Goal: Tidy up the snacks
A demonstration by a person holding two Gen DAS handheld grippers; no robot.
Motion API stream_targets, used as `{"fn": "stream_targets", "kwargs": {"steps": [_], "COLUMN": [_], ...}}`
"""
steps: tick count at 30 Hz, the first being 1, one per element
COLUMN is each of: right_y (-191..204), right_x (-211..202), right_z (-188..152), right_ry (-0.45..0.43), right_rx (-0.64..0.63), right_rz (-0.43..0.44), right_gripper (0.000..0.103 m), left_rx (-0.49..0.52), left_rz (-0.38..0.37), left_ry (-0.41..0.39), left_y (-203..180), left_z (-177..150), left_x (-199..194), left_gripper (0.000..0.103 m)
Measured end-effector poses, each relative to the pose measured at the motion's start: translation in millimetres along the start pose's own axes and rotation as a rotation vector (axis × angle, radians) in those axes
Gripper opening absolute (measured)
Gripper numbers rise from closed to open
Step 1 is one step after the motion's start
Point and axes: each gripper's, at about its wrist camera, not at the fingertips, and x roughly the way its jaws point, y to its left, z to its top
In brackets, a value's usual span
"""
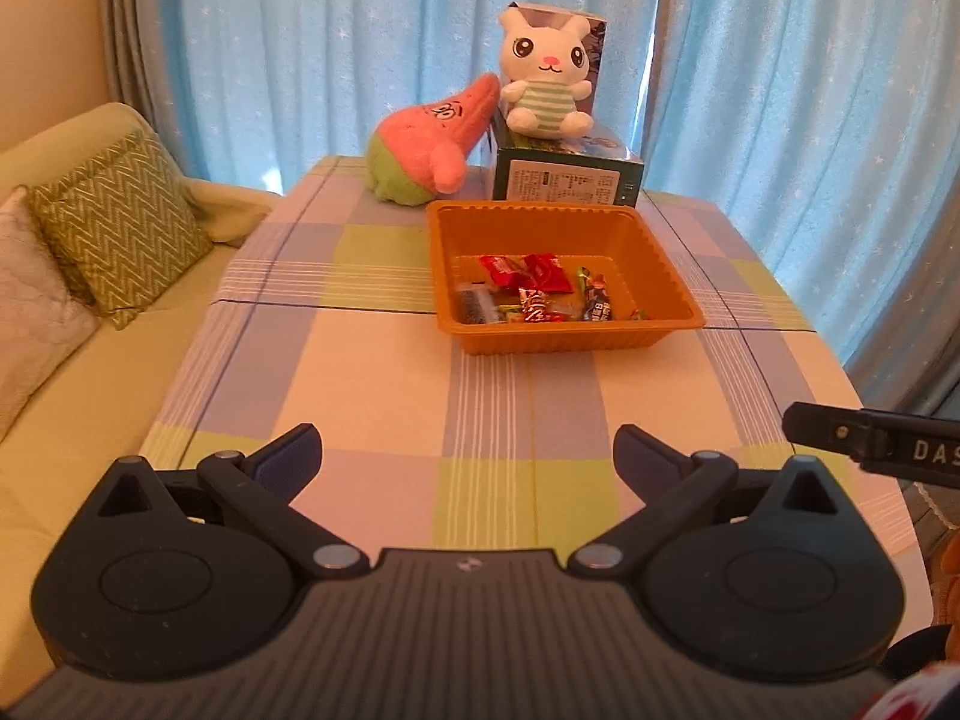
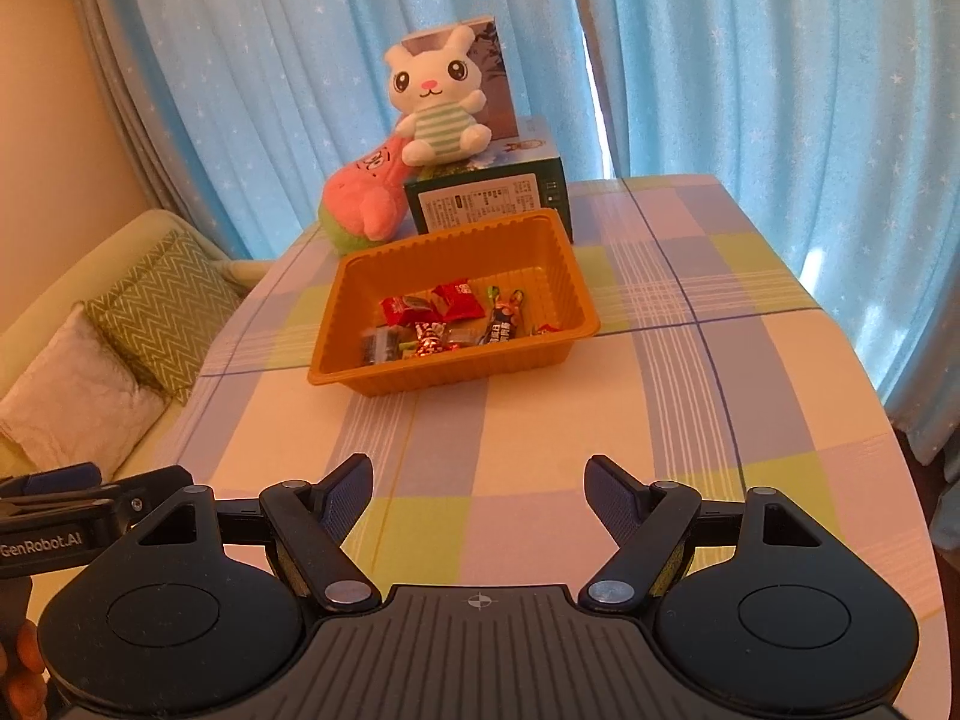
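An orange plastic tray (image 1: 672, 294) (image 2: 336, 354) sits on the checked table, toward the far side. Several wrapped snacks (image 1: 534, 294) (image 2: 444, 324) lie inside it: red packets, a dark bar, small foil candies. My left gripper (image 1: 468, 450) is open and empty, held over the table's near part, well short of the tray. My right gripper (image 2: 479, 480) is also open and empty, near the front of the table. The tip of the right gripper shows at the right edge of the left wrist view (image 1: 870, 441). The left gripper shows at the left edge of the right wrist view (image 2: 72, 504).
Behind the tray stands a green box (image 1: 567, 177) (image 2: 486, 204) with a white bunny plush (image 1: 549, 78) (image 2: 435, 96) on top. A pink and green starfish plush (image 1: 429, 141) (image 2: 366, 198) leans beside it. A sofa with cushions (image 1: 120, 228) (image 2: 156, 312) is left; blue curtains behind.
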Motion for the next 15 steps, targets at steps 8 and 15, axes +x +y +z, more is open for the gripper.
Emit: {"fn": "stream_targets", "kwargs": {"steps": [8, 15], "right_y": [6, 14], "right_x": [-38, -59], "right_z": [-24, -38], "right_ry": [-0.032, -0.017], "right_rx": [0.015, -0.016], "right_rz": [-0.004, 0.004], "right_gripper": [0.077, 0.077], "left_rx": [0.001, 0.013], "left_rz": [-0.017, -0.019], "left_ry": [0.001, -0.011], "left_y": [-1, -8], "left_z": [-19, -32], "left_x": [-35, -59], "left_gripper": [0.103, 0.103]}}
